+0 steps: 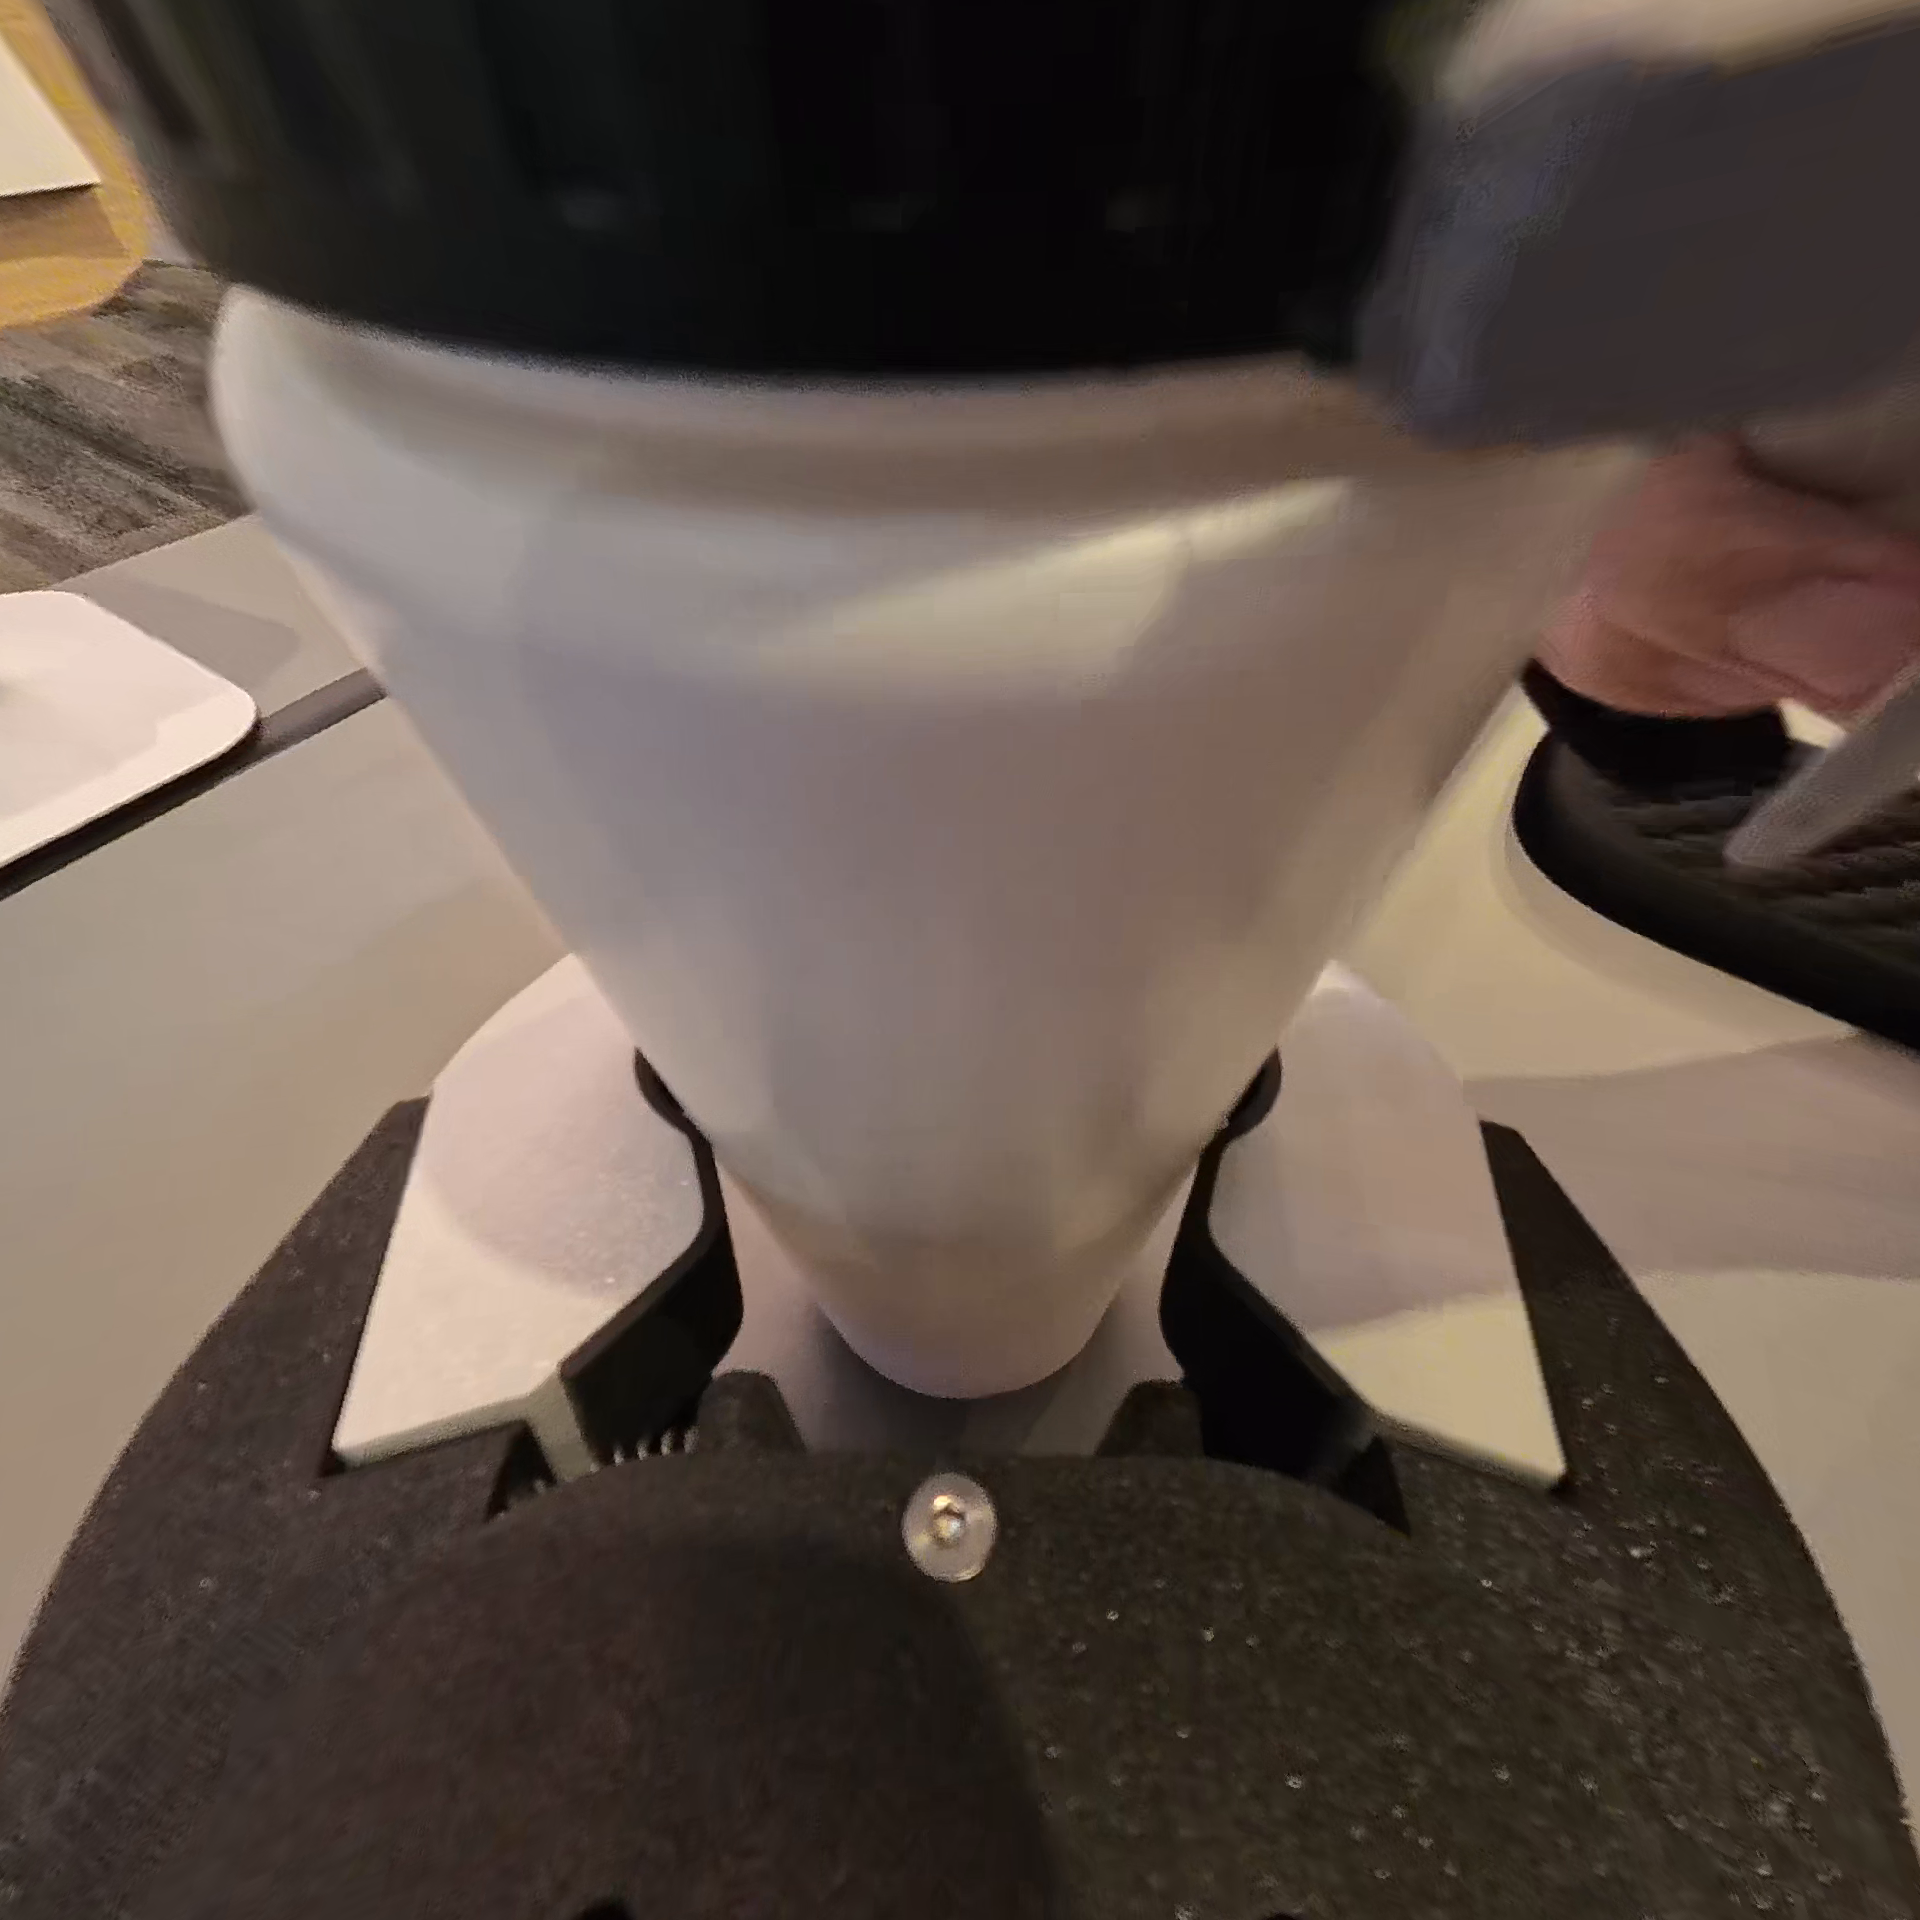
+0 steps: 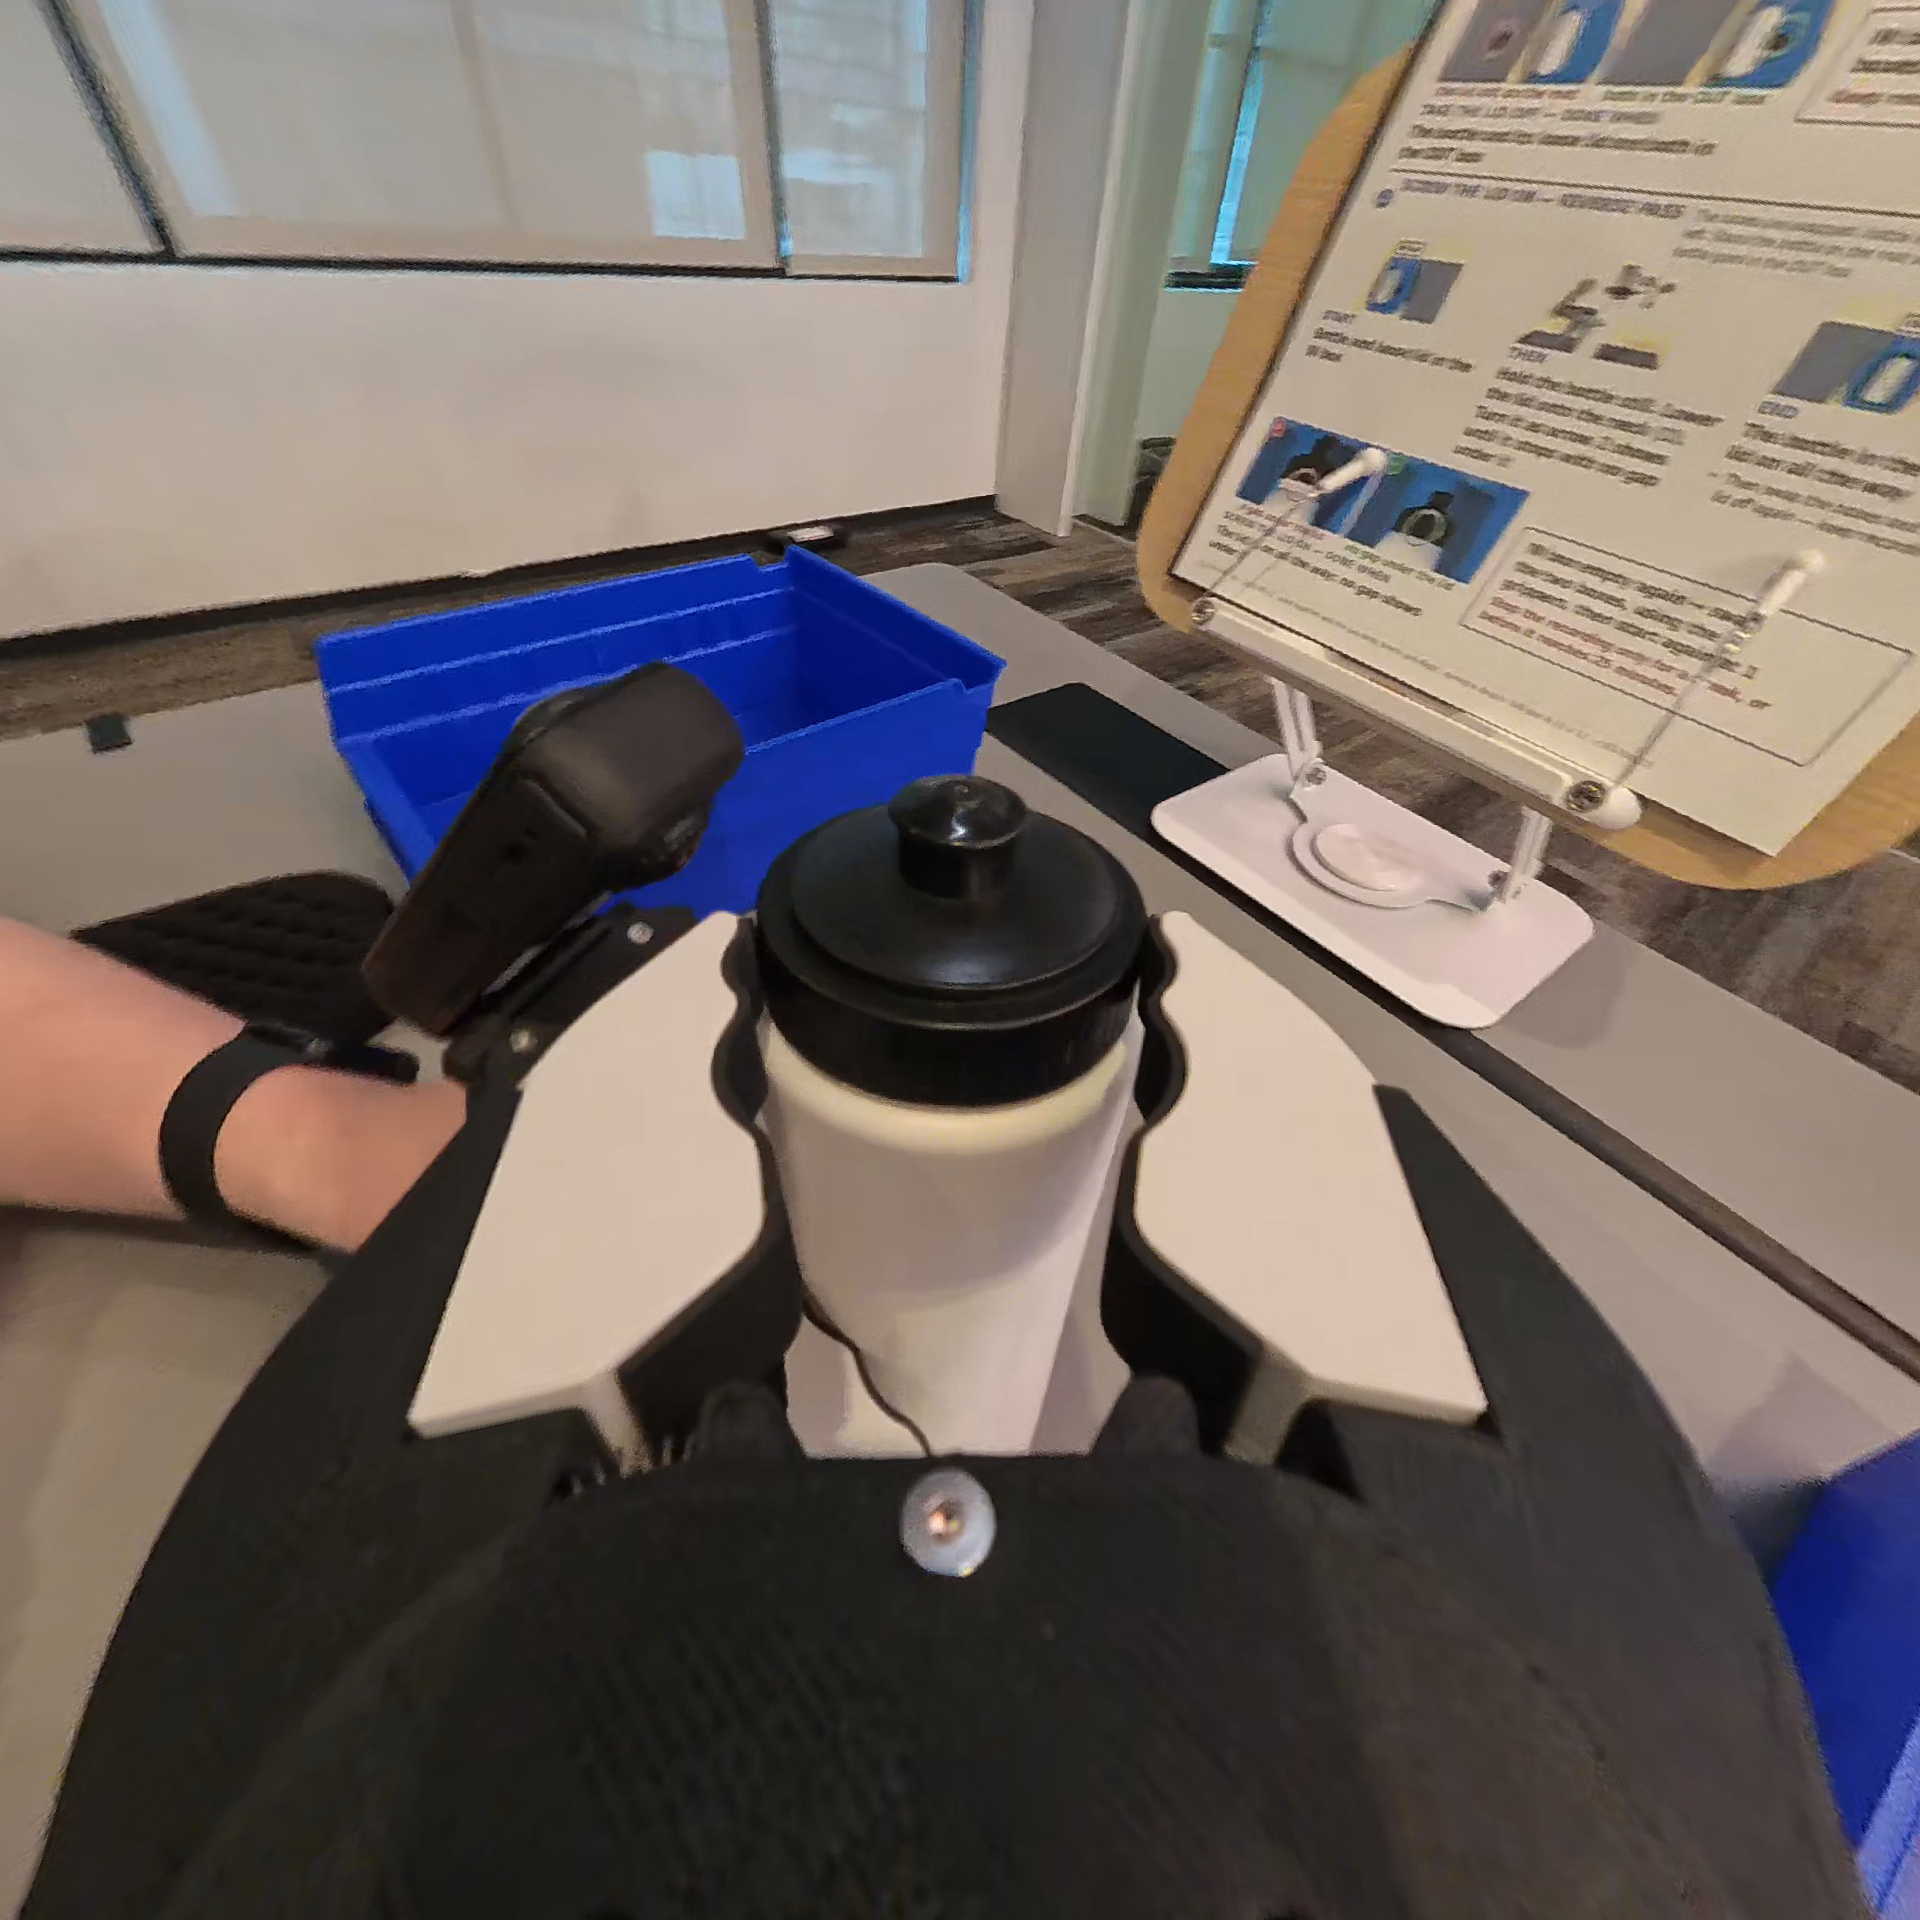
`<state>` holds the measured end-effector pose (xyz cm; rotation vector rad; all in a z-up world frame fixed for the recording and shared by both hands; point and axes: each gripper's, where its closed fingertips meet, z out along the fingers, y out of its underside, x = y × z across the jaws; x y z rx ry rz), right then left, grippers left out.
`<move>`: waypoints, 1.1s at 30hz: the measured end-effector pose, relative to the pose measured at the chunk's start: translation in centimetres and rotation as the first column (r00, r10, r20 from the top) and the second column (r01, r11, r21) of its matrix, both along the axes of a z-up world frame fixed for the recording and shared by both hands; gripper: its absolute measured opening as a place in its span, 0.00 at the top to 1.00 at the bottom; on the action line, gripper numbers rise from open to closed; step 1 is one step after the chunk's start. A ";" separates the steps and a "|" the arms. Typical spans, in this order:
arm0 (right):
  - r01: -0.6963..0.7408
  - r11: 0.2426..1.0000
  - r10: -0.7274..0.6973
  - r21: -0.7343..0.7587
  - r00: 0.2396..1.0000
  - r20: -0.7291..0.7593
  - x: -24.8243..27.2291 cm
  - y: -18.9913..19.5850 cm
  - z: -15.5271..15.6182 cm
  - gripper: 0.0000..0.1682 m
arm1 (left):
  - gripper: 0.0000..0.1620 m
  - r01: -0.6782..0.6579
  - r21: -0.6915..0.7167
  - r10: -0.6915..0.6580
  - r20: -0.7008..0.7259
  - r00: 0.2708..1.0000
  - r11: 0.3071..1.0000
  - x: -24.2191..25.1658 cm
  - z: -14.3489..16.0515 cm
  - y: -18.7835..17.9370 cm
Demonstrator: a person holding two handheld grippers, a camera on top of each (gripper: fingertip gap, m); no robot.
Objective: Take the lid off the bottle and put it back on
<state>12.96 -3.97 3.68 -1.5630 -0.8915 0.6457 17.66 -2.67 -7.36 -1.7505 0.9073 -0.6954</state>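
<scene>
Gripping the white bottle (image 1: pixel 883 831) low on its body, your left gripper (image 1: pixel 951 1101) holds it upright over the grey table (image 2: pixel 1714 1091), while your right gripper (image 2: pixel 951 987) clamps the black lid (image 2: pixel 951 935), seated on the neck, before a blue bin (image 2: pixel 665 675).

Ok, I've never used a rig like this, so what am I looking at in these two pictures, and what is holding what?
Each picture comes from a camera on a hand-held claw, looking along its two fingers. No robot arm: a person carries both. In the left wrist view, the left claw grips the white bottle low on its body. In the right wrist view, the right claw closes around the black lid, which sits on the bottle. On the grey table behind stand a blue bin and an instruction sheet on a white stand.
</scene>
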 end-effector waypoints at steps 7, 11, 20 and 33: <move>-0.349 0.937 0.349 -0.009 0.934 0.078 0.9 -1.8 -0.5 0.56 | 0.37 0.214 0.052 -0.214 -0.009 0.977 0.975 1.1 -0.1 -2.1; -0.403 0.915 0.403 -0.023 0.914 0.047 0.9 -2.4 -0.2 0.56 | 0.37 0.281 0.053 -0.280 -0.018 0.960 0.958 1.3 -0.1 -2.9; -0.201 0.977 0.204 -0.069 0.978 0.040 1.2 -1.2 -0.3 0.56 | 0.37 0.185 0.012 -0.184 -0.050 0.982 0.983 1.3 -0.3 -1.9; -0.216 0.976 0.216 -0.032 0.976 -0.001 1.3 -2.0 -0.1 0.56 | 0.35 0.221 0.072 -0.224 0.049 0.973 0.973 1.4 0.8 -2.2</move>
